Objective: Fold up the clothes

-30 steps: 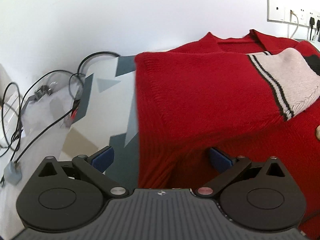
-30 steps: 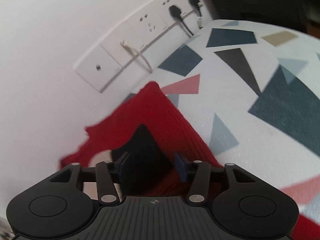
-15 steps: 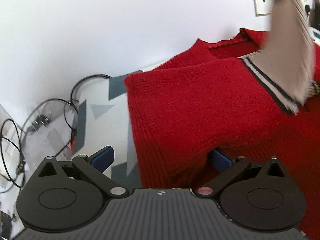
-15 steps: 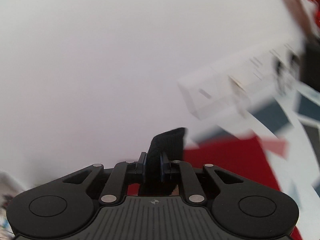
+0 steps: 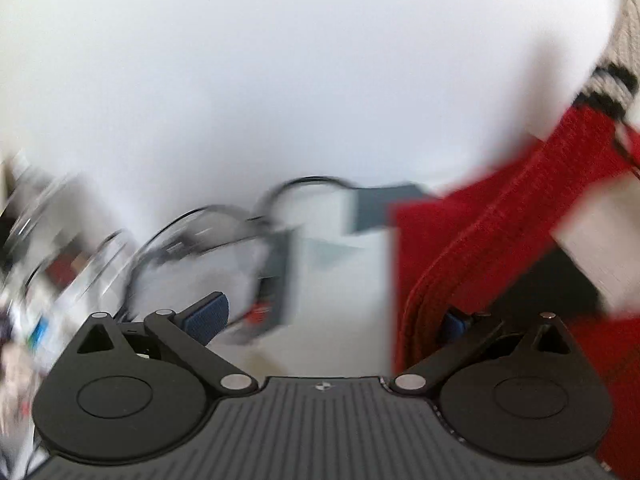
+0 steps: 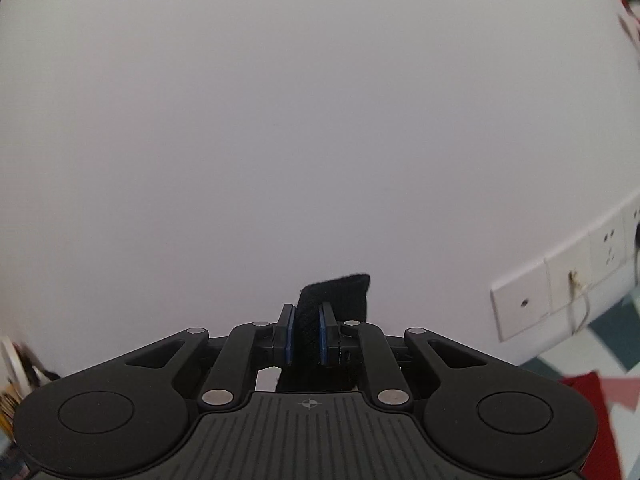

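A red knit sweater [image 5: 500, 240] with a cream, black-striped part [image 5: 624, 52] hangs lifted at the right of the blurred left wrist view. My left gripper [image 5: 332, 314] is open, with the sweater's edge draped over its right finger [image 5: 454, 320]. My right gripper [image 6: 307, 332] is shut on a black part of the sweater [image 6: 340, 292] and holds it up in front of the white wall. A corner of red fabric [image 6: 588, 396] shows low at the right of the right wrist view.
The patterned tabletop [image 5: 340, 280] lies below the left gripper, with black cables [image 5: 208, 232] and clutter to its left. Wall sockets [image 6: 568, 288] sit at the right, above the patterned tabletop [image 6: 616, 340]. A white wall fills most of both views.
The right gripper closed on the black part of the sweater and lifted it high. The left gripper has swung up and away; the sweater now hangs at its right.
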A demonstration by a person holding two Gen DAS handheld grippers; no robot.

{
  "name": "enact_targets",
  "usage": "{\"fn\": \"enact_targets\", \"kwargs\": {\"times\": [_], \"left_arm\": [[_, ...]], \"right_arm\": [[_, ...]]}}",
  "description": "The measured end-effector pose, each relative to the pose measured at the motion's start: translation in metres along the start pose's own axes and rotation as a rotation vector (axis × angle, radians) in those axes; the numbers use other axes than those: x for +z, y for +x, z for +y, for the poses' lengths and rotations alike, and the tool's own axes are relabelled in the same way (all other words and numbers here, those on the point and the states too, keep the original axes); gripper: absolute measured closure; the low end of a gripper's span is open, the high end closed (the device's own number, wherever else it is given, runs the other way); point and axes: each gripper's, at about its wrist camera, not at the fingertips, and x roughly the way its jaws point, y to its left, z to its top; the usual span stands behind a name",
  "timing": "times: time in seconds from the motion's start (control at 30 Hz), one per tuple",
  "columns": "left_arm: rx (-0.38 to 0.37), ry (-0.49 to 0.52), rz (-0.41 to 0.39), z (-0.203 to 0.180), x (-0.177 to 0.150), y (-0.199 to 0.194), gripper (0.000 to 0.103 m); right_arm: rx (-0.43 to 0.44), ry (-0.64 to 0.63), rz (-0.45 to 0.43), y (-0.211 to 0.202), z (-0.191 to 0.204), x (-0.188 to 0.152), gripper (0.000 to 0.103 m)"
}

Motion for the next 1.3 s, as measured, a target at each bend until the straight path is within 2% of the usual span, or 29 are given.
{"fn": "enact_targets", "kwargs": {"times": [0.07,0.13,0.23,0.33,0.43,0.5,0.57,0.6,0.63,0.73,0.8,0.9,0.93,0.97,1.0,1.03,1.07,1.1,1.2,1.3], "left_arm": [[-0.002,-0.084,0.028,0.021,0.003,0.004,0.000],[-0.097,-0.013,0.088,0.015,-0.006,0.006,0.000],[-0.186,0.108,0.132,0.000,-0.022,-0.002,0.000],[-0.297,0.132,0.162,0.004,-0.027,-0.009,0.000],[-0.415,0.064,0.174,0.025,-0.014,-0.010,0.000],[-0.488,-0.029,0.146,0.042,-0.001,-0.016,0.000],[-0.534,-0.137,0.100,0.056,0.016,-0.015,0.000],[-0.523,-0.166,0.082,0.058,0.025,-0.009,0.000],[-0.500,-0.184,0.067,0.057,0.034,0.000,0.000],[-0.402,-0.159,0.088,0.036,0.055,0.041,0.000],[-0.366,-0.131,0.108,0.019,0.063,0.066,0.000],[-0.301,-0.103,0.106,0.000,0.067,0.084,0.004],[-0.296,-0.103,0.097,-0.002,0.067,0.088,0.010],[-0.297,-0.106,0.103,-0.004,0.067,0.089,0.038],[-0.300,-0.110,0.113,-0.006,0.066,0.090,0.074],[-0.278,-0.127,0.125,-0.006,0.065,0.093,0.084],[-0.265,-0.158,0.125,-0.003,0.063,0.095,0.088],[-0.259,-0.191,0.121,0.001,0.061,0.096,0.090],[-0.222,-0.239,0.097,0.009,0.058,0.097,0.092],[-0.171,-0.254,0.085,0.012,0.055,0.104,0.093]], "right_arm": [[0.002,0.019,0.010,-0.004,-0.012,-0.008,0.093],[-0.076,0.017,0.049,-0.006,-0.030,-0.024,0.093],[-0.246,0.082,0.165,-0.009,-0.078,-0.056,0.093],[-0.393,0.207,0.288,-0.026,-0.120,-0.091,0.093],[-0.507,0.259,0.378,-0.042,-0.146,-0.122,0.092],[-0.555,0.267,0.400,-0.044,-0.153,-0.126,0.084],[-0.600,0.270,0.404,-0.045,-0.158,-0.129,0.070],[-0.600,0.265,0.402,-0.041,-0.159,-0.130,0.058],[-0.600,0.259,0.400,-0.038,-0.159,-0.130,0.052],[-0.601,0.242,0.394,-0.026,-0.161,-0.133,0.050],[-0.602,0.230,0.390,-0.018,-0.162,-0.134,0.050],[-0.603,0.213,0.384,-0.006,-0.164,-0.137,0.050],[-0.603,0.207,0.382,-0.002,-0.164,-0.138,0.051],[-0.599,0.195,0.378,0.001,-0.163,-0.138,0.057],[-0.586,0.166,0.369,0.001,-0.158,-0.139,0.064],[-0.572,0.137,0.360,0.002,-0.153,-0.140,0.084],[-0.558,0.108,0.351,0.002,-0.148,-0.140,0.093],[-0.545,0.079,0.342,0.003,-0.143,-0.141,0.095],[-0.503,-0.008,0.306,0.004,-0.128,-0.141,0.097],[-0.464,-0.083,0.191,0.004,-0.112,-0.122,0.097]]}}
